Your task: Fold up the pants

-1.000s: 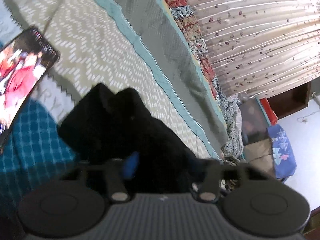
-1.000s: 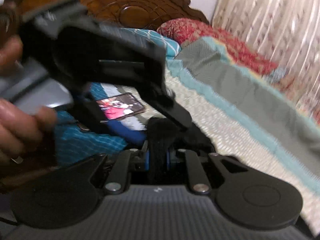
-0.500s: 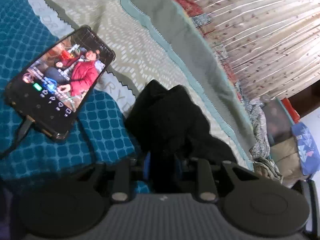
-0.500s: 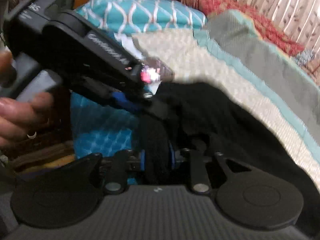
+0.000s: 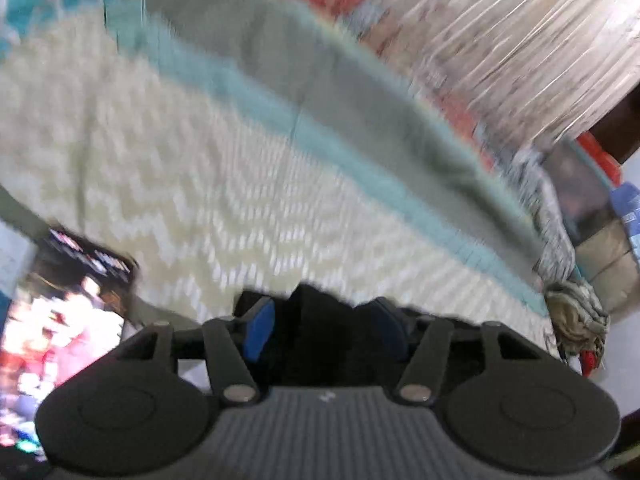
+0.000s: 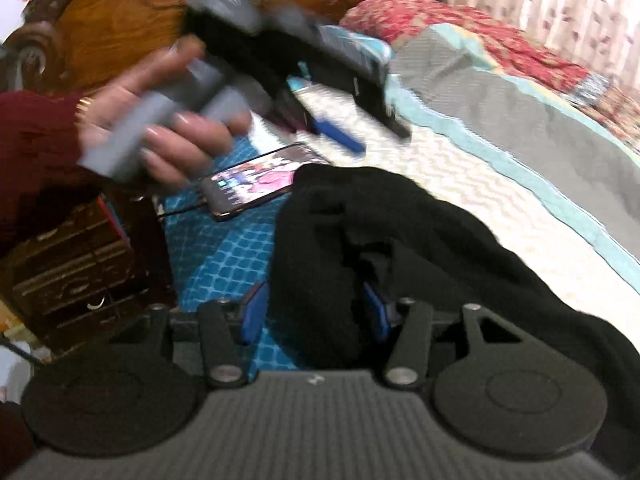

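The black pants (image 6: 400,232) lie bunched on the bed. In the right wrist view my right gripper (image 6: 316,312) has its blue pads (image 6: 253,316) spread wide on either side of a thick roll of the pants. In the left wrist view my left gripper (image 5: 320,326) is open, its blue pads (image 5: 259,332) apart, with a dark bit of the pants (image 5: 316,312) just below between them. The left gripper also shows in the right wrist view (image 6: 344,136), lifted above the bed, clear of the pants, held by a hand.
A lit phone (image 6: 256,184) on a cable lies on the blue checked cloth (image 6: 224,256) left of the pants; it also shows in the left wrist view (image 5: 60,320). A carved wooden headboard (image 6: 120,20), a dark wooden box (image 6: 72,276), curtains (image 5: 500,40).
Both grippers were shut on the pants half a second ago; both have opened. The left gripper has lifted up and away from the pants. The pants have dropped onto the bed.
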`<state>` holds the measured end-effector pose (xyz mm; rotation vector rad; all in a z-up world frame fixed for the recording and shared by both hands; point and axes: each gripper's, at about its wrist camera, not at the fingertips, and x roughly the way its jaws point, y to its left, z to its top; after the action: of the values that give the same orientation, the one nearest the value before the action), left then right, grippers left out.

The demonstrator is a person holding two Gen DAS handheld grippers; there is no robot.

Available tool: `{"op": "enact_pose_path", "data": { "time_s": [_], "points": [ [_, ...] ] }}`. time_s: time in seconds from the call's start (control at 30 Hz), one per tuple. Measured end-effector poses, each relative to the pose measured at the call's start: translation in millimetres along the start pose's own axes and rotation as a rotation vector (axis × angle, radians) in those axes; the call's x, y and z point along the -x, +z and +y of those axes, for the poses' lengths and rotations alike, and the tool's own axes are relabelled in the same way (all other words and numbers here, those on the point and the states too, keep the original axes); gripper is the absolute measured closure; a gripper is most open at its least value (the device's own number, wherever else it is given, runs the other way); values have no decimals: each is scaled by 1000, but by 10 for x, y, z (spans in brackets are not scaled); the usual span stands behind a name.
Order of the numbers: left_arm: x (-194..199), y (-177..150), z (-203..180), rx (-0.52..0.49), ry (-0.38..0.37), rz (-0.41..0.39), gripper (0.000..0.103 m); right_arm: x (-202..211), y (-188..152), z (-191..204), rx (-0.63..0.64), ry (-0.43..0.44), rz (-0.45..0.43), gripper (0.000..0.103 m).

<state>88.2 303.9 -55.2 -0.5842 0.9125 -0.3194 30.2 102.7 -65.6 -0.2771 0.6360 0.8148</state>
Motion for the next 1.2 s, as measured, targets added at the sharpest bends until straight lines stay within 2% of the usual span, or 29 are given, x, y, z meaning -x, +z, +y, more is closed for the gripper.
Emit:
{"op": "enact_pose_path", "data": {
  "time_s": [0.03,0.07,0.13,0.27,0.33,0.43,0.5,0.6,0.67,0.73,0.83,0.87,0.93,1.0,1.03,1.07,1.13,1.2],
  "points": [
    [-119,16,52,43,-24,43,63,18,-22,-19,-11,-9,-2,48],
    [-189,9,91,79,-51,64,89,22,-43,-29,-21,-19,-2,48],
    [-181,-30,98,108,-81,33,95,-18,-76,-57,-40,-35,10,48],
    [208,-45,98,118,-22,-199,96,-136,-110,-127,-101,-24,40,48],
    [183,-103,136,127,17,-189,95,-216,-126,-141,-119,-12,60,48],
    [7,-246,52,41,156,-120,81,-270,-140,-120,-119,-13,83,48],
    [158,-290,39,40,158,-137,78,-191,-112,-119,-111,0,62,47],
    [586,-285,-6,56,151,-258,69,9,-61,-194,-149,29,9,47],
    [870,-316,-15,104,102,-327,71,127,-35,-235,-175,47,-30,47],
    [1073,-371,-128,93,39,-354,71,196,-35,-245,-189,50,-61,48],
    [1086,-488,-413,-4,-22,-338,71,163,-60,-249,-212,33,-65,51],
    [1047,-558,-498,-35,-37,-323,72,129,-80,-256,-219,29,-51,55],
    [913,-709,-608,-92,-47,-284,73,45,-130,-288,-239,21,-14,58],
    [715,-871,-645,-135,3,-229,76,-93,-204,-345,-265,5,47,58],
    [611,-939,-617,-134,45,-189,78,-190,-260,-376,-276,-12,97,60],
    [475,-996,-550,-118,92,-138,84,-275,-327,-409,-295,-20,142,59],
    [268,-1101,-395,-81,182,-58,89,-237,-351,-412,-307,-10,124,59],
    [313,-1169,-306,-48,155,-82,90,-122,-297,-393,-278,7,104,58]
  ]
}}
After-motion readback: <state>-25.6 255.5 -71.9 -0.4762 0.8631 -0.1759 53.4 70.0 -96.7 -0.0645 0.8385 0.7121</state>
